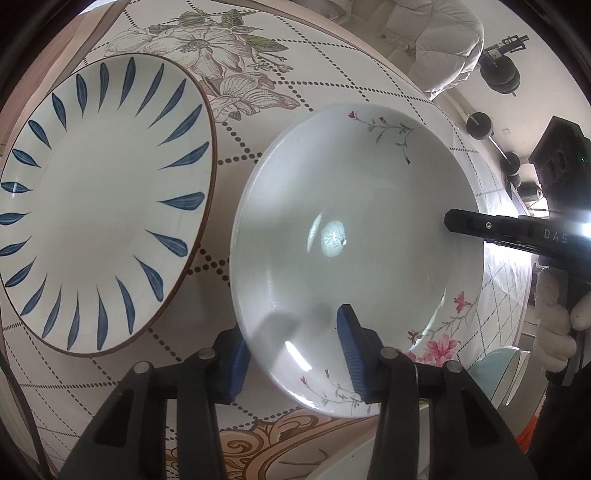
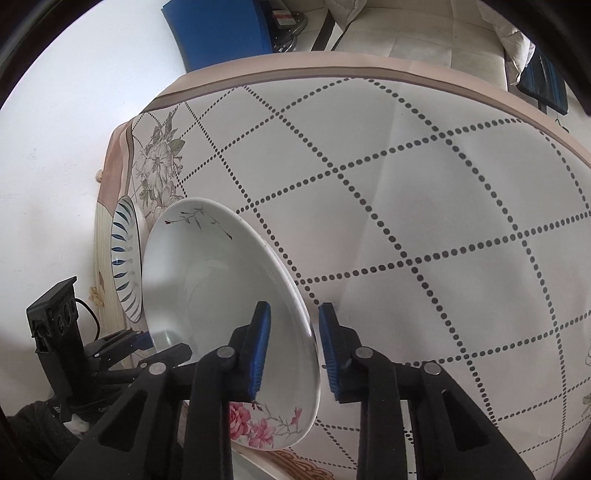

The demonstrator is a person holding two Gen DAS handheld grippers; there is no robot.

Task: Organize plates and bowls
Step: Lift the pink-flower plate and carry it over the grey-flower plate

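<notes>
The bench [image 2: 424, 192], under a dotted-lattice cloth, carried a blue-leaf plate [image 1: 99, 199] and, just beside it, a pink-flowered bowl [image 1: 354, 258]. The left claw [image 1: 295, 354] and right claw [image 2: 295, 354] each straddled the bowl's rim; whether pads pressed was unclear.

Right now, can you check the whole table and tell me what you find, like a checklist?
Surface: tablecloth with dotted diamonds and printed flowers.
Job's things: floral plate beside blue-leaf plate, apart; pale blue dish partly seen.
Clutter: nothing seen.
Grippers: left gripper and right gripper each straddle the floral plate's rim; whether the pads press, cannot tell.
Cables: black cable by the left gripper's camera block.
Surroundings: blue mat on the floor; white padded jacket.
</notes>
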